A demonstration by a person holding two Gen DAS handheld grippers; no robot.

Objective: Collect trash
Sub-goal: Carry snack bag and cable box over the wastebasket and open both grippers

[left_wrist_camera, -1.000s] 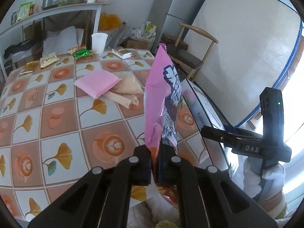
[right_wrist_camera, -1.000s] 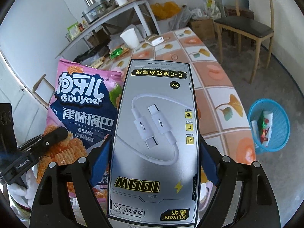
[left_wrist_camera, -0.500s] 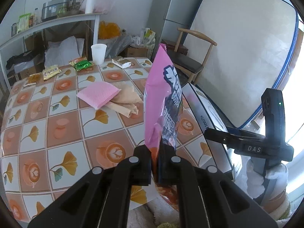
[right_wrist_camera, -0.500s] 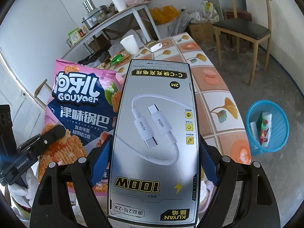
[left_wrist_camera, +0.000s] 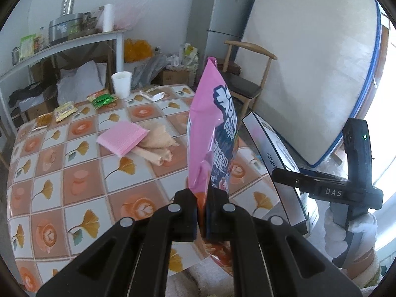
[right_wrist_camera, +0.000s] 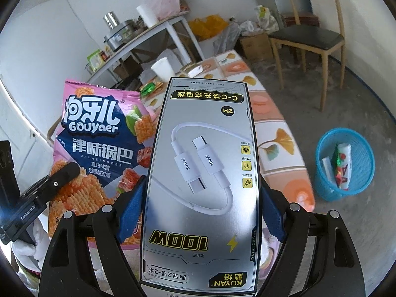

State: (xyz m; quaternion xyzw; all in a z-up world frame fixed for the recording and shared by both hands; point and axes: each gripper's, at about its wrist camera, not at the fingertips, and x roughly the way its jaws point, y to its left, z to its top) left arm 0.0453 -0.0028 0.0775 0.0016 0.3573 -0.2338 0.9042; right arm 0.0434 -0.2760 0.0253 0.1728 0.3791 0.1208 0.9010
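Left gripper (left_wrist_camera: 202,199), its black jaws pinched nearly together, is clamping the lower edge of a pink snack bag (left_wrist_camera: 214,133) that is standing upright above the near edge of a table (left_wrist_camera: 81,193) covered in a cloth printed with ginkgo leaves and coffee cups. Right gripper (right_wrist_camera: 201,212), jaws spread wide, is pressing its blue pads (right_wrist_camera: 130,212) against both long sides of a silver cable box (right_wrist_camera: 201,185), holding it face-up and pointing away from the camera, its printed text reading upside down in the right wrist view. Bag and box are hanging side by side, the bag to the left of the box in that view, both lifted off the tabletop. A white-gloved hand (left_wrist_camera: 351,232) is gripping the handle under the right tool. Further back on the table are lying a pink cloth (left_wrist_camera: 122,139) partly overlapping folded beige cloths (left_wrist_camera: 158,143), a white paper cup (left_wrist_camera: 121,84), green snack packets (left_wrist_camera: 104,100), yellow packets (left_wrist_camera: 64,110) and a small white box (left_wrist_camera: 152,95). On the concrete floor to the right of the table, a blue mesh wastebasket (right_wrist_camera: 345,164) is sitting with a few wrappers inside. A wooden chair (right_wrist_camera: 310,37) is standing beyond it, near the wall
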